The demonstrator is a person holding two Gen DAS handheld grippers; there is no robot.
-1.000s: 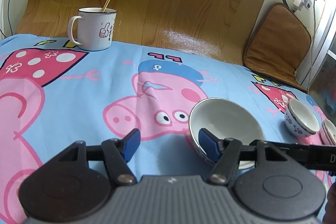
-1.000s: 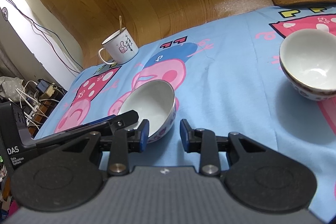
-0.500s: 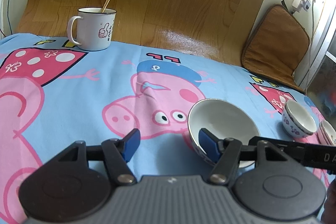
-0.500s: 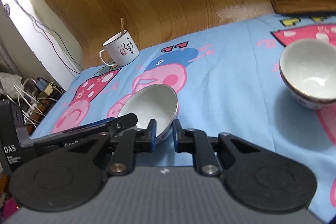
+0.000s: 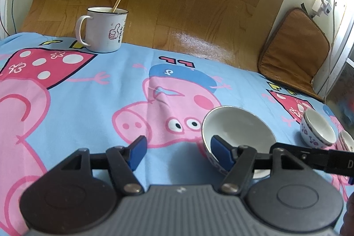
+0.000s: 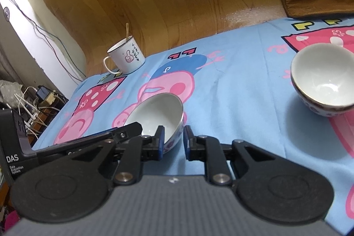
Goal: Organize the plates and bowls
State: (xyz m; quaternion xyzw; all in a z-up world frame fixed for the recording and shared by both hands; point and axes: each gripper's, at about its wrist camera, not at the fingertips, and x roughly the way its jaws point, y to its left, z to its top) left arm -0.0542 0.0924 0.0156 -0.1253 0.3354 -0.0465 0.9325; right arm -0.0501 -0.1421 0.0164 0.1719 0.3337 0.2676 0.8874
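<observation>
A white bowl (image 6: 154,112) with a flowered outside sits on the blue cartoon cloth (image 6: 232,92). My right gripper (image 6: 174,141) grips its near rim, one pad inside and one outside, and the jaws are opening slightly with the wall still between them. My left gripper (image 5: 179,154) is open and its jaws are opening. Its right fingertip (image 5: 221,155) is at the same bowl's (image 5: 239,129) near-left rim, and only cloth lies between its pads. A second bowl (image 6: 325,81) stands apart to the right, also seen as the second bowl (image 5: 316,127), with small plates (image 5: 346,141) beside it.
A white mug (image 5: 104,30) with a stick in it stands at the cloth's far left edge. A brown cushion (image 5: 292,45) lies on the wooden floor at the far right. Cables and plugs (image 6: 33,103) crowd the left side beyond the cloth.
The right gripper's jaws narrowed from a wider gap onto the bowl's rim, then eased out a little. The left gripper and the bowls stayed put.
</observation>
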